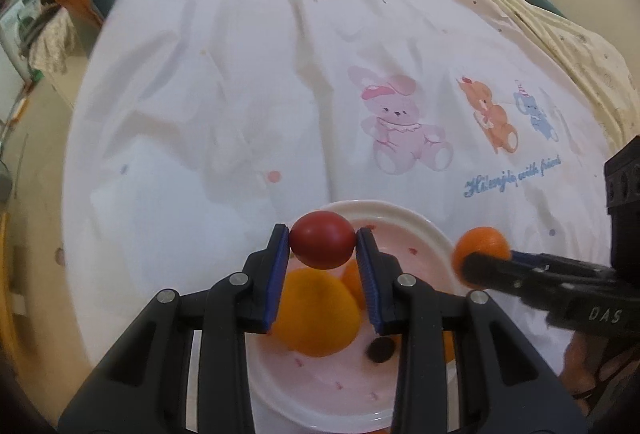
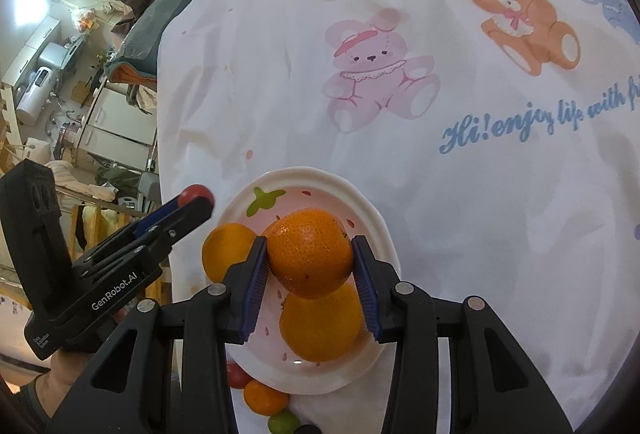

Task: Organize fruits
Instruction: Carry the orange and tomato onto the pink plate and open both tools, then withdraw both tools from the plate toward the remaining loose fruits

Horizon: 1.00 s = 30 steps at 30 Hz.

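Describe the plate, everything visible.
The plate is a shallow, glossy, ceramic-looking dish with a wavy white rim and a pink centre with small red flecks and a green leaf shape. It lies flat on the white printed bedsheet. Two oranges rest in it; a small dark item, unclear what, lies in it too. Both tongs hold fruit above it without touching it.

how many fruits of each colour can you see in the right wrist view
Orange: 4 – one in the right gripper, two on the plate, one below it
Red: 2
Green: 1
Total: 7
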{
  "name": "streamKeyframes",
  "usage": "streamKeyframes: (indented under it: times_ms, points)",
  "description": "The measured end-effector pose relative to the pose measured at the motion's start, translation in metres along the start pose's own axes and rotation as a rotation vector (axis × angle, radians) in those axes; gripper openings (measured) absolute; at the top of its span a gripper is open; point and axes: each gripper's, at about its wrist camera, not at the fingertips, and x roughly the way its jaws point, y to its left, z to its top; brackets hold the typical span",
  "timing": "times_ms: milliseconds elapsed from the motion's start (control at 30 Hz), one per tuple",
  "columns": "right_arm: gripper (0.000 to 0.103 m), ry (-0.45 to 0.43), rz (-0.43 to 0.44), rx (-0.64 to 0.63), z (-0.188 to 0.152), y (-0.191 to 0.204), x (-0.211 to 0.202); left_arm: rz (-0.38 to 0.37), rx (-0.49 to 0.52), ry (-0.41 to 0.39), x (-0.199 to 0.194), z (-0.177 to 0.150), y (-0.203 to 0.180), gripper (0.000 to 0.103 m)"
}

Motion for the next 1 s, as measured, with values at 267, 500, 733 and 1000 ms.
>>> streamKeyframes:
  times_ms: [267,500,733,1000]
  points:
    - [0.045,0.001,0.039,0.048,0.004,-0.008,0.004,0.002,0.010,0.021,0.015,0.004,-0.005,0.030]
    - [0.062,-0.004,0.038,0.076,0.004,-0.011,0.000,-0.043,-0.030,0.094,0.028,-0.001,-0.001,0.063]
    - [0.069,-0.054,0.037,0.102,0.008,-0.015,-0.012,-0.021,-0.038,0.050,0.018,-0.001,0.003,0.074]
    - [0.069,-0.074,0.022,0.083,0.012,-0.010,-0.017,0.020,-0.096,0.020,0.010,0.000,0.016,0.074]
